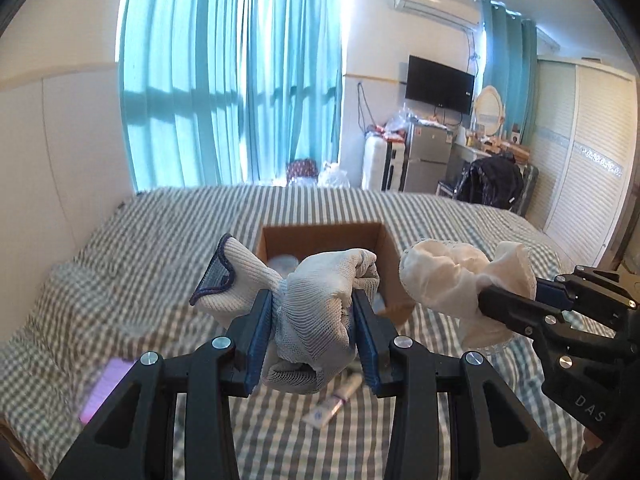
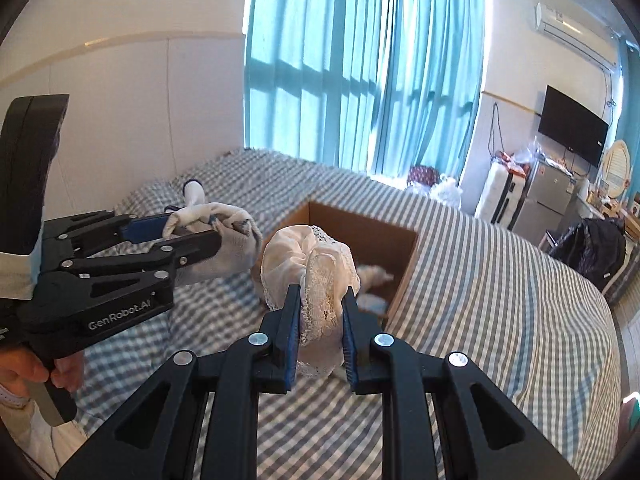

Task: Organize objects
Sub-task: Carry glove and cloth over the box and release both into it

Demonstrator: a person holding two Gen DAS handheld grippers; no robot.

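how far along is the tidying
Done: some pale items already lie in the box. In hand: the left tool grips a knit glove, the right tool a lace cloth, both near the box. Left: a tube on the bed.

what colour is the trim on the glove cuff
Dark blue edging on the white knitted glove, clearest in the left wrist view.

Both views are lit by daylight passed through the teal curtains (image 1: 232,80) at twelve o'clock, where the window bars are cast as dark bands on the fabric. The gap between the panels is blown out to white. A cool, soft light is spread over the checked bedspread (image 2: 500,280). Straight lines are bent strongly toward the rims, and black vignetting is seen in the corners. Slight motion blur is noted on the bedspread at eight o'clock.
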